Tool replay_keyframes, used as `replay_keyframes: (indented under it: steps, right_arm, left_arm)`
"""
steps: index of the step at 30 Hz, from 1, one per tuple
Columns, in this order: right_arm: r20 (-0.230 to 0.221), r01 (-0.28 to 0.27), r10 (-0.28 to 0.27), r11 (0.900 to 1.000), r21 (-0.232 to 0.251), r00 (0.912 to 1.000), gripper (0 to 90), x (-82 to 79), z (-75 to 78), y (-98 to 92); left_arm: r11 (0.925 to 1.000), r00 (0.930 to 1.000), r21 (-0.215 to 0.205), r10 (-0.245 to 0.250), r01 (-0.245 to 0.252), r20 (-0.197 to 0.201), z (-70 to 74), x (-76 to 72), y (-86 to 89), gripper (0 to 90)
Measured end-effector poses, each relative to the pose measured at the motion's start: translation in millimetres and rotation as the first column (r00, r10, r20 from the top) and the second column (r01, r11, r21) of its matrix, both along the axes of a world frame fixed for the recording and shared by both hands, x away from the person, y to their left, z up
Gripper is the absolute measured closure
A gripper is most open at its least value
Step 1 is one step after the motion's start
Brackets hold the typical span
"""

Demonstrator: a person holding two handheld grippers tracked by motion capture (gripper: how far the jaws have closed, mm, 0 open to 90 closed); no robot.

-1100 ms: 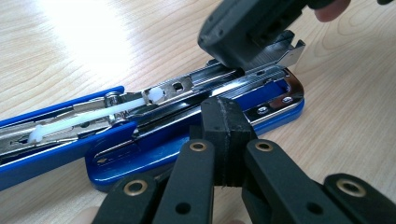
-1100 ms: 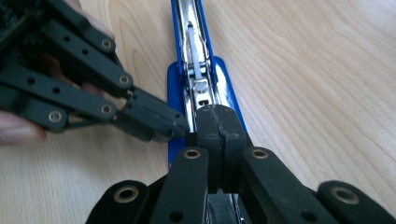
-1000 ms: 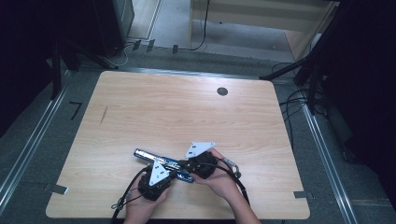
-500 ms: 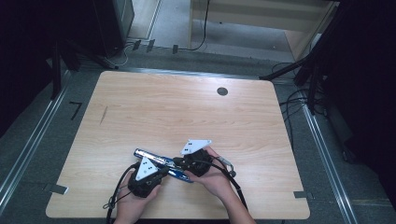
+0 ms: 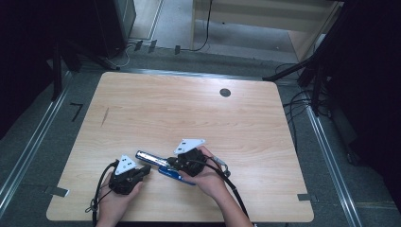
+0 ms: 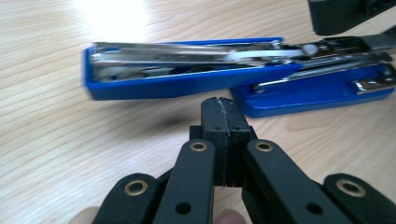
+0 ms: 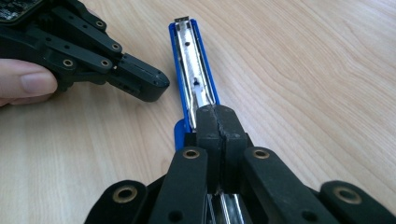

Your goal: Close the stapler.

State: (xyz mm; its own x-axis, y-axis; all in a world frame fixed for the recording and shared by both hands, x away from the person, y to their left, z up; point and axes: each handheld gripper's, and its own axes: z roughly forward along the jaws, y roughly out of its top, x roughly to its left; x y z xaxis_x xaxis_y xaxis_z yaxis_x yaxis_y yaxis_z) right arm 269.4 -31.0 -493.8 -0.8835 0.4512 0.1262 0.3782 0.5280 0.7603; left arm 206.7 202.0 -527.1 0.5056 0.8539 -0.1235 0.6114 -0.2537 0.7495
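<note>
A blue stapler (image 5: 176, 175) lies opened near the table's front edge, its metal magazine (image 5: 147, 156) pointing left. In the right gripper view the stapler (image 7: 194, 70) runs away from under my right gripper (image 7: 217, 112), whose jaws are shut and sit right over its hinge end; I cannot tell if they pinch any part. My right gripper (image 5: 171, 163) is held by a hand. My left gripper (image 5: 144, 170) is shut and holds nothing. Its tips (image 6: 223, 105) point at the stapler's (image 6: 187, 88) blue side, a short gap away.
The wooden table (image 5: 189, 118) has a round black grommet (image 5: 225, 92) at the back and a dark mark (image 5: 105, 117) at the left. Cables trail from both grippers toward the front edge. Metal rails and dark floor surround the table.
My left gripper has drawn back to the left, away from the stapler. The right gripper and the stapler have stayed about where they were.
</note>
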Motion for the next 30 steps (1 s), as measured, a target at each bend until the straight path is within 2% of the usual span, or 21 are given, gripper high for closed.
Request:
replay_keyframes:
  steps: [6,9,17,30]
  right_arm:
    - [0.013,-0.011,0.011,1.000,-0.010,0.9999,90.0,2.2,0.0,12.4]
    - [0.009,-0.019,0.019,1.000,-0.014,0.9998,90.0,3.6,-0.5,19.5]
    - [0.007,-0.033,0.033,0.999,-0.025,0.9994,90.0,6.5,-2.5,35.6]
    - [0.023,-0.030,0.031,0.998,-0.047,0.9993,90.0,10.1,-5.3,47.8]
  left_arm:
    - [0.9997,0.9994,-0.002,0.024,-0.024,-0.024,-1.1,3.9,5.3,90.0]
    - [0.9995,0.9994,0.015,0.030,-0.029,-0.016,-0.7,5.4,4.6,90.0]
    - [0.9986,0.9986,0.017,0.049,-0.049,-0.020,-1.1,10.1,6.8,90.0]
    - [0.9984,0.9984,0.026,0.051,-0.050,-0.025,-2.8,12.7,3.7,90.0]
